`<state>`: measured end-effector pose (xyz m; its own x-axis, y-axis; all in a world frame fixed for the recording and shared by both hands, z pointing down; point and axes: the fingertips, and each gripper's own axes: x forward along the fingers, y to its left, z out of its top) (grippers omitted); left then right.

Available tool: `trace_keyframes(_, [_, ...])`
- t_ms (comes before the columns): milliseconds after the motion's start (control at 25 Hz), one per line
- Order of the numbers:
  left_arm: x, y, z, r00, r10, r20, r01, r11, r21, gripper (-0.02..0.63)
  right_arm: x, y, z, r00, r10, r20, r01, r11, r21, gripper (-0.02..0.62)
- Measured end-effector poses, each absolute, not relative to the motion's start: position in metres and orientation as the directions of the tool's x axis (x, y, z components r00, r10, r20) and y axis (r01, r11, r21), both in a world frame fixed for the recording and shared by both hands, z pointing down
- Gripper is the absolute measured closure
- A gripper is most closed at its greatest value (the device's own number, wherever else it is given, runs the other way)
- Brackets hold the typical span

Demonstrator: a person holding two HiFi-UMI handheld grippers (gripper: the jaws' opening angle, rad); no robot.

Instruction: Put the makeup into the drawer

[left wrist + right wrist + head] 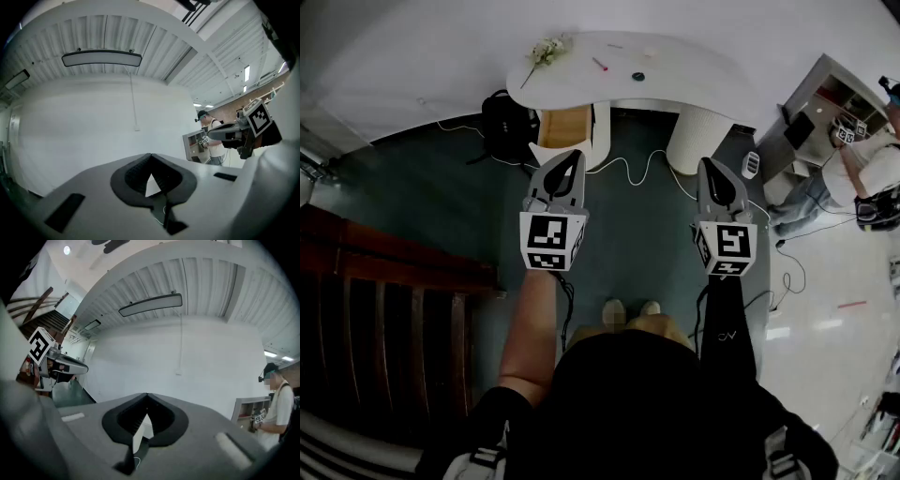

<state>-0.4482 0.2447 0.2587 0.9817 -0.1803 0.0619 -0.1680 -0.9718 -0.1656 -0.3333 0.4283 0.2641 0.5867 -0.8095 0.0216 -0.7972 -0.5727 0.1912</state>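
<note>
Left gripper [151, 155]: jaws pressed together at the tips, nothing between them. Right gripper [146, 395]: the same, tips meeting, empty. I hold both level and side by side, noses toward the white desk [703, 70] and well short of it. My left forearm [534, 328] is bare and stretched straight ahead. My right arm [727, 328], in a black sleeve, runs parallel to it.

Drawer [565, 127]: stands open under the desk's left end, just past my left gripper's tip in the head view. Only bare wood shows inside.

Makeup: up on the desk top, well apart from the drawer. A thin pink stick [600, 64] lies flat, long axis slanting from far-left to near-right. A small dark round piece [637, 76] sits near it to the right, and a pale pinkish piece [649, 53] lies farther back. All are too small to name more closely. A sprig of flowers [548, 49] lies at the desk's left end.

Farther out: a black backpack [508, 117] is on the floor left of the drawer. A white cable [647, 169] loops over the dark floor. A dark wooden railing [384, 281] is on my left. Another person [862, 178] stands by open shelves [825, 103] at far right.
</note>
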Motion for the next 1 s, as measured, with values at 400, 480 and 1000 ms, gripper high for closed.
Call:
trace_keyframes(400, [-0.448, 0.243, 0.257, 0.984, -0.169, 0.051, -0.159, -0.974, -0.165, 0.597, -0.334, 0.425, 0.263, 0.593, -0.805, 0.009, -0.794, -0.582, 0.177, 0.591])
trace_keyframes(480, [-0.447, 0.242, 0.256, 0.984, -0.170, 0.049, -0.160, -0.973, -0.164, 0.598, -0.335, 0.423, 0.263, 0.592, -0.806, 0.009, -0.793, -0.581, 0.183, 0.591])
trace_keyframes(1000, [-0.404, 0.224, 0.269, 0.982, -0.180, 0.066, -0.167, -0.971, -0.169, 0.598, -0.296, 0.400, 0.281, 0.573, -0.819, 0.012, -0.808, -0.562, 0.177, 0.591])
